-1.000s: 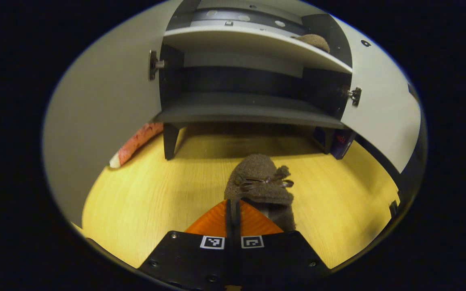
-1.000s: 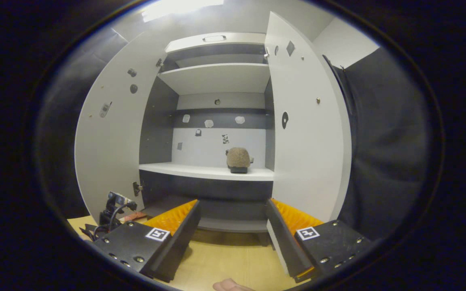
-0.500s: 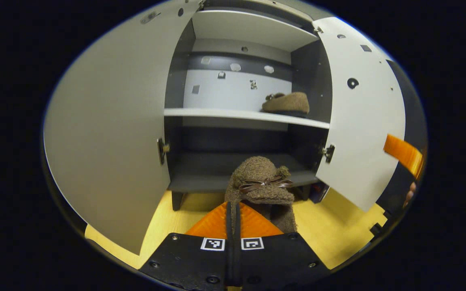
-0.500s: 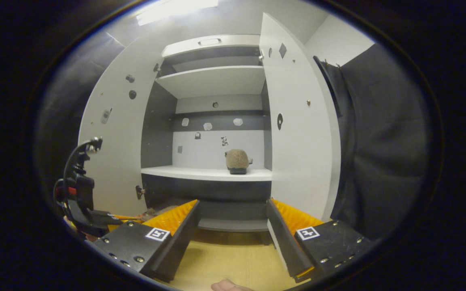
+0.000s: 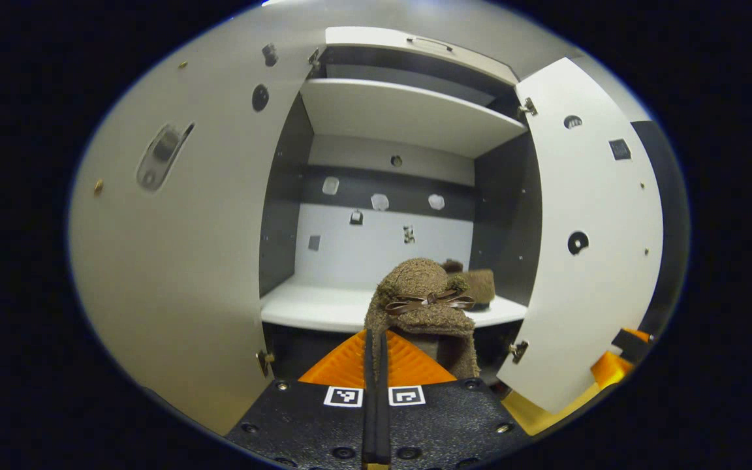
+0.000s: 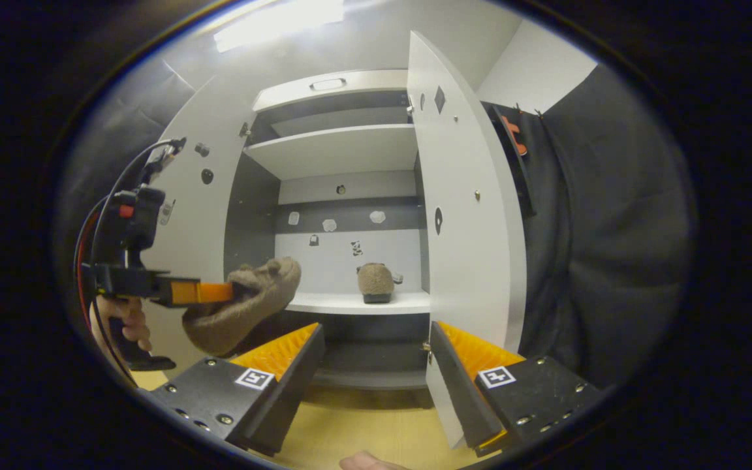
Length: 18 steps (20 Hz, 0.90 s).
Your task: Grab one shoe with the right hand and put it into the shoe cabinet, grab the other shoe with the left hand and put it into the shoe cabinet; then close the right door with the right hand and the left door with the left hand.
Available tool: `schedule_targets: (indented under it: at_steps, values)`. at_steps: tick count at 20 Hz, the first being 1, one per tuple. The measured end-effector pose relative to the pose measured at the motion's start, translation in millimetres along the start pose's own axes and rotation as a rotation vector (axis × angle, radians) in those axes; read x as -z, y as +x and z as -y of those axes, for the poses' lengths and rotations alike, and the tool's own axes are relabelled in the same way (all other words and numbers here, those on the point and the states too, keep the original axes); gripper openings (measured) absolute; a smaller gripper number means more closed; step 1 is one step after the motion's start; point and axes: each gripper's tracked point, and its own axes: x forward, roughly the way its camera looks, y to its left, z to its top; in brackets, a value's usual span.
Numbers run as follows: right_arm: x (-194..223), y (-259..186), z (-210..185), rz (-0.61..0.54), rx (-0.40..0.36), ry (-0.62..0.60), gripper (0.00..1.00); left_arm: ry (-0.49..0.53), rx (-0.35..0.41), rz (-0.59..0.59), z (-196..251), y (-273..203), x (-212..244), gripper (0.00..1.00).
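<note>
Shoe (image 5: 423,297) pinched in left tool (image 5: 374,346) (cabinet (image 5: 408,117) doors open).

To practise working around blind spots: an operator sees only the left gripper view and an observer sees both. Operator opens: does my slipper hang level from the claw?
Observer: No. In the right gripper view the slipper tilts, with one end drooping below the left claw.
Operator: Is the other claw open?
Observer: Yes. The right claw is wide open and holds nothing.
Operator: What holds my gripper?
Observer: A hand wrapped around its handle.
</note>
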Motion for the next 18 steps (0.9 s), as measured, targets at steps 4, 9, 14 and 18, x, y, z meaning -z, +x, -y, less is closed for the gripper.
schedule_targets:
  at_steps: [4,9,14,18]
  values:
    - [-6,-3,2,0.02,-0.053,-0.035,0.98,-0.029,-0.02,0.053,3,44,-39,0.0]
    - [-14,-9,3,0.051,-0.081,-0.045,0.98,-0.077,-0.05,0.062,3,118,-59,0.0]
    - [-5,-13,7,0.035,-0.116,0.019,0.98,-0.108,-0.11,0.001,-18,183,-40,0.0]
    - [-8,-19,6,0.042,-0.132,0.003,0.98,-0.121,-0.135,-0.073,-34,209,-7,0.0]
